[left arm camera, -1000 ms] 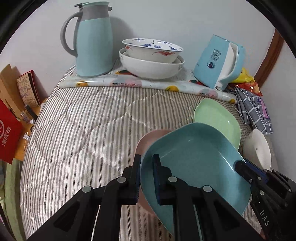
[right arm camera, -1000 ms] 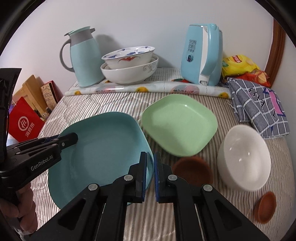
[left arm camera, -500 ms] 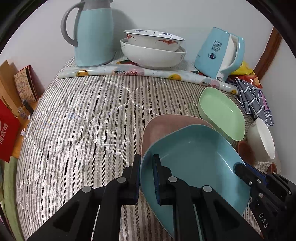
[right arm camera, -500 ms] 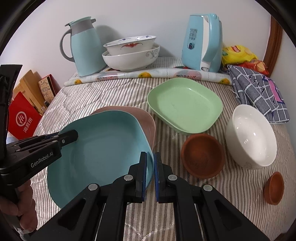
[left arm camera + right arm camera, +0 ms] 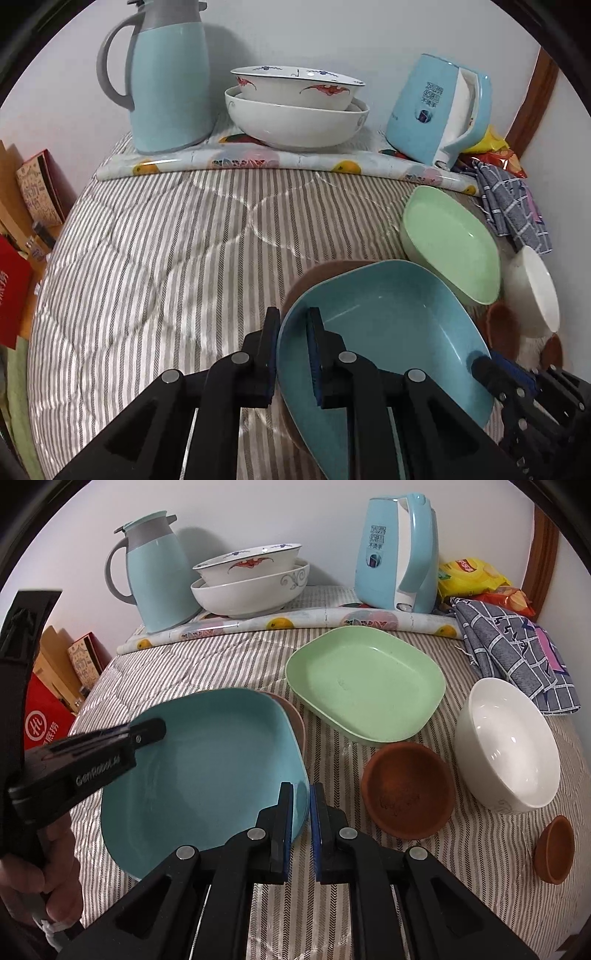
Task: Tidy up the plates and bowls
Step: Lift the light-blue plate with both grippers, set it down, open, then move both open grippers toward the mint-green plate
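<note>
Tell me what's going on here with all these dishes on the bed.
A person is tidying dishes with two handheld grippers. The left gripper and the right gripper each pinch an edge of the teal plate, holding it just above the pink plate on the striped quilt, apparently to stack it. The green plate, white bowl and two brown bowls, larger and smaller, wait nearby.

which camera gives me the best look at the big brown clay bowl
The right wrist view: the big brown clay bowl sits whole and open beside the white bowl. In the left wrist view only a sliver shows.
</note>
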`<state>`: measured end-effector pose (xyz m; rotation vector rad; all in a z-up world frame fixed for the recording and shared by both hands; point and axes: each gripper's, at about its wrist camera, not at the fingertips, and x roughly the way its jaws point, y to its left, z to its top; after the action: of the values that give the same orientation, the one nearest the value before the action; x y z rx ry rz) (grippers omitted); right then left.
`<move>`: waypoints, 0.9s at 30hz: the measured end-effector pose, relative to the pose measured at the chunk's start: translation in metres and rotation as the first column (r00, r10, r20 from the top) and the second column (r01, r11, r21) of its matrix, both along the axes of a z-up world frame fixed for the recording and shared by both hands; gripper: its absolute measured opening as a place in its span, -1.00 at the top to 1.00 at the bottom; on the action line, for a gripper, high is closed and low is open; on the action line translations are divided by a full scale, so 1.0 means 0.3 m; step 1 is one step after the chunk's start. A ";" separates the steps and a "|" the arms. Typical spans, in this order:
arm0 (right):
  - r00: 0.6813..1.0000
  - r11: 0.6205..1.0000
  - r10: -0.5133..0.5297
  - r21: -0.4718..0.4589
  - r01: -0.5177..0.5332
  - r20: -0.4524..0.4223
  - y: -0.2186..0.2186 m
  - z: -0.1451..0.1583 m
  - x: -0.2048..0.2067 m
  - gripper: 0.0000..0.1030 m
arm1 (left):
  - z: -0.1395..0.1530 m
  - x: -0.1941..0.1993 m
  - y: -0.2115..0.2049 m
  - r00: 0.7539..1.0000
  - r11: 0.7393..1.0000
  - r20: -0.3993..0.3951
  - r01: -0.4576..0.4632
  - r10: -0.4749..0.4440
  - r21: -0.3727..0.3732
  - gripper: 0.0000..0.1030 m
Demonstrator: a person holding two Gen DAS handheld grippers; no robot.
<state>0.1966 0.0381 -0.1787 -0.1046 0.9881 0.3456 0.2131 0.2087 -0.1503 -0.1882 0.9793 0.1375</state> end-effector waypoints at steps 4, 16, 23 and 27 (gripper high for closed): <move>1.000 1.000 0.011 -0.002 -0.011 -0.006 0.003 -0.005 -0.004 0.79 | -0.021 0.030 0.008 1.000 1.000 -0.010 0.002 -0.002 -0.004 0.65; 0.998 0.998 0.054 -0.034 -0.055 -0.016 0.008 -0.002 -0.041 0.41 | -0.006 0.019 0.006 1.000 0.999 0.000 0.006 -0.006 0.031 0.29; 0.997 0.997 0.079 -0.018 -0.079 -0.023 0.001 0.004 -0.076 0.16 | 0.024 -0.030 0.008 1.000 0.999 0.017 -0.005 0.004 0.045 0.05; 0.996 0.996 0.088 -0.007 -0.088 -0.016 -0.002 0.019 -0.095 0.15 | 0.049 -0.057 0.004 1.000 0.999 0.027 -0.014 0.013 0.050 0.05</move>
<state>0.1680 0.0374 -0.1729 -0.1531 1.0026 0.4240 0.1960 0.2098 -0.1357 -0.1499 0.9476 0.1713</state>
